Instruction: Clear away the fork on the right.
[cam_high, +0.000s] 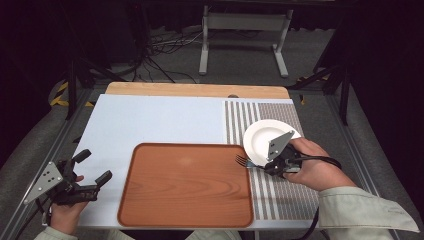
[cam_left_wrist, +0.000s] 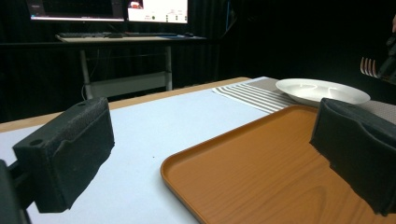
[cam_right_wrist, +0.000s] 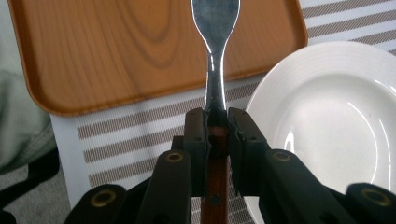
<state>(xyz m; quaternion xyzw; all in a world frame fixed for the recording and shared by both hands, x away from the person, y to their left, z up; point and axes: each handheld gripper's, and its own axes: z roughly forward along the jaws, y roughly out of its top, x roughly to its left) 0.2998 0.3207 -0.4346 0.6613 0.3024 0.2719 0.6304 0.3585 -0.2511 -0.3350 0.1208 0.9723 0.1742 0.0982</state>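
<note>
Black jaws at the bottom of the right gripper view pinch the wooden handle of a fork (cam_right_wrist: 215, 60); its steel neck runs up the frame, the head at the top edge over the tray's near corner. Right gripper (cam_high: 267, 164) sits right of centre in the high view, fork tines poking left just above the wooden tray (cam_high: 186, 184) rim.

Progress, as judged: fork is picked up and off the table; setting it down is left, probably on the tray. Tray is bare, so nothing is delivered yet.

Left gripper (cam_high: 92, 166), lower left of the high view, jaws spread wide and holding nothing, parked on the pale blue mat (cam_high: 155, 120) beside the tray's left edge.

Around: white plate (cam_high: 262, 136) just above the right gripper, on the striped placemat (cam_high: 285, 192). Plate lies close beside the fork; the tray's raised rim is the only thing to clear.
</note>
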